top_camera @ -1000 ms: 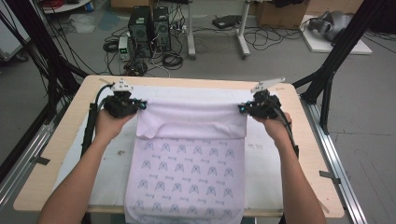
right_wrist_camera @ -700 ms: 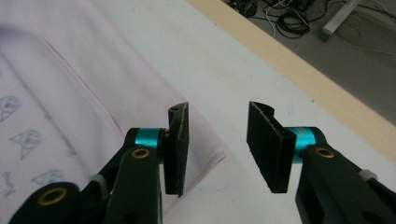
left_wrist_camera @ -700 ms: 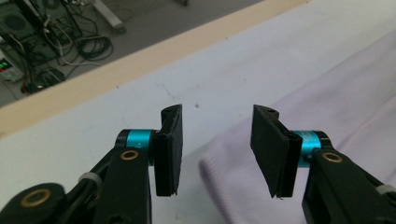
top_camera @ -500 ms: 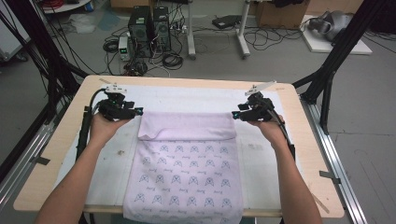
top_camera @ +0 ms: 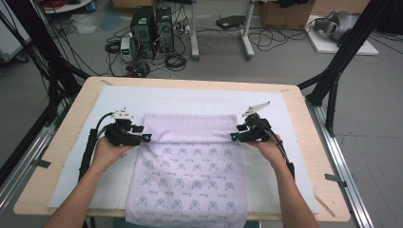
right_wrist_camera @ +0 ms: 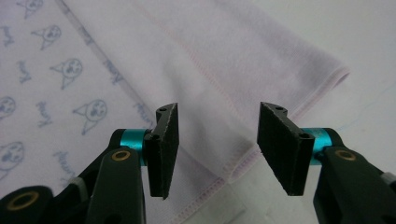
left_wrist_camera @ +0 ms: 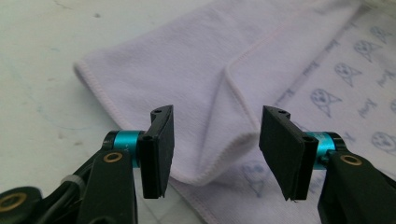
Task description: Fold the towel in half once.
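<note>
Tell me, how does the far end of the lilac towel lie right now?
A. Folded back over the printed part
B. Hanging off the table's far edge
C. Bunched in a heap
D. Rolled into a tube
A: the towel has its plain far end laid flat as a band across the printed part, with both open grippers at its corners.

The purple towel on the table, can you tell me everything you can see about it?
The towel is soft, fluffy-looking pale lilac cloth with a stitched hem. Its printed side carries rows of small blue-grey face drawings with little words. It lies flat on the white mat, its far end folded back toward the person so a plain band shows on top, and its near end hangs over the table edge. Each tool, left and right, sits at a corner of the fold with jaws just opened, not gripping.
</note>
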